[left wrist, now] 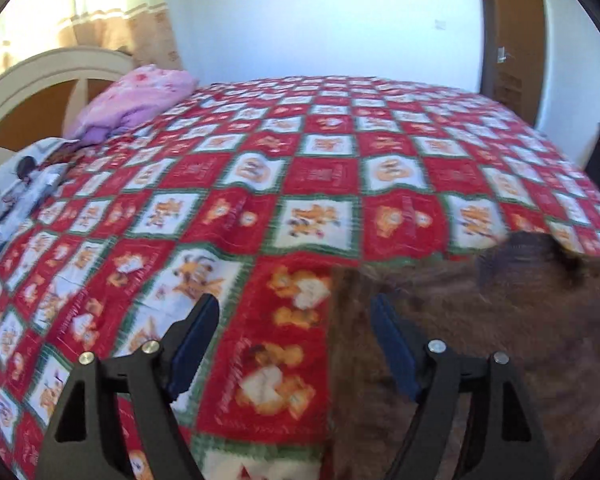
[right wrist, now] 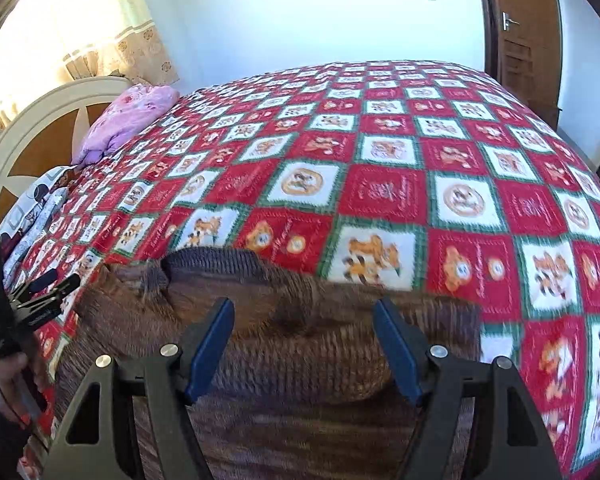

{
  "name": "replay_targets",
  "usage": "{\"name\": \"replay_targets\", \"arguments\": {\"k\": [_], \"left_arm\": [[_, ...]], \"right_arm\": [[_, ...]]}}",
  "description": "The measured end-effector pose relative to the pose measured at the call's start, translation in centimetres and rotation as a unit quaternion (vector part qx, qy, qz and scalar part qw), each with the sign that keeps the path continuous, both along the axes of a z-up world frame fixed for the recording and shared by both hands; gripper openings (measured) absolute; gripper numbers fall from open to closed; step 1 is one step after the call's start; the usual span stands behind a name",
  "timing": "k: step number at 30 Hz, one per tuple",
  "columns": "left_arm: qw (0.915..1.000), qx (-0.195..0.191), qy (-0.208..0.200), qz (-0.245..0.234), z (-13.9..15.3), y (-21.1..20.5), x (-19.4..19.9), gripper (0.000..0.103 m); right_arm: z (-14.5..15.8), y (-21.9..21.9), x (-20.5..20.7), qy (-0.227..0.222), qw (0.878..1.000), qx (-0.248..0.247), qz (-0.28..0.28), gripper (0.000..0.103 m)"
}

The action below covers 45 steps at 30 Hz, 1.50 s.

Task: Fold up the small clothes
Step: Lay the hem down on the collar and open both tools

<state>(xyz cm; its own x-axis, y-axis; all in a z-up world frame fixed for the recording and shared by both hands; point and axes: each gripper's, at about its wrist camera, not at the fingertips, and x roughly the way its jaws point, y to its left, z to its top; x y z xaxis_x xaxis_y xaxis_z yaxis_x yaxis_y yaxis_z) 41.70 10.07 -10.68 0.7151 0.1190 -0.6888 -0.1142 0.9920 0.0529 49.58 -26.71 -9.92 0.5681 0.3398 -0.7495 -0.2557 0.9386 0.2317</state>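
Lying flat on the red checked bedspread (right wrist: pixel 384 196), a brown knitted sweater (right wrist: pixel 300 352) looks soft, floppy and light, best pinched at an edge or its ribbed collar; left gripper (left wrist: pixel 296 344) and right gripper (right wrist: pixel 304 344) both gape, holding nothing.

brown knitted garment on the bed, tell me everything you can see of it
The brown knitted garment is a small sweater-like piece in ribbed, fuzzy-looking brown yarn with a darker greyish ribbed band along its far edge, perhaps a collar. It lies spread fairly flat on the red, white and green checked blanket, near the bed's close edge, with a few soft creases. Both views are blurred, so stitch detail is unclear. The right gripper is above it, open, gripping nothing; the left gripper stands open at its left edge.
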Motion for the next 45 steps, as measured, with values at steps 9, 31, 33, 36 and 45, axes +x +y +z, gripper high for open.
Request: {"name": "replay_targets", "arguments": {"k": [9,31,33,36,45], "left_arm": [[0.9832,0.078,0.053,-0.156,-1.3,-8.1,-2.4,0.09],[0.998,0.062,0.008,-0.011,-0.2,-3.5,-1.3,0.09],[0.9982,0.054,0.018,-0.018,-0.9,-3.8,-2.6,0.09],[0.997,0.063,0.04,-0.023,-2.3,-4.4,-3.7,0.09],[0.9983,0.041,0.039,-0.017,-2.5,-3.0,-8.2,0.09]], "right_arm": [[-4.2,5.7,-2.3,0.091,0.985,-0.079,0.12,0.073],[0.3,-2.7,-1.5,-0.025,0.999,-0.031,0.012,0.073],[-1.1,-3.1,-1.6,-0.007,0.999,-0.048,0.006,0.073],[-3.8,-4.4,-1.5,0.037,0.996,-0.076,-0.033,0.073],[-1.3,-5.0,-9.0,-0.017,0.998,-0.066,-0.02,0.073]]}}
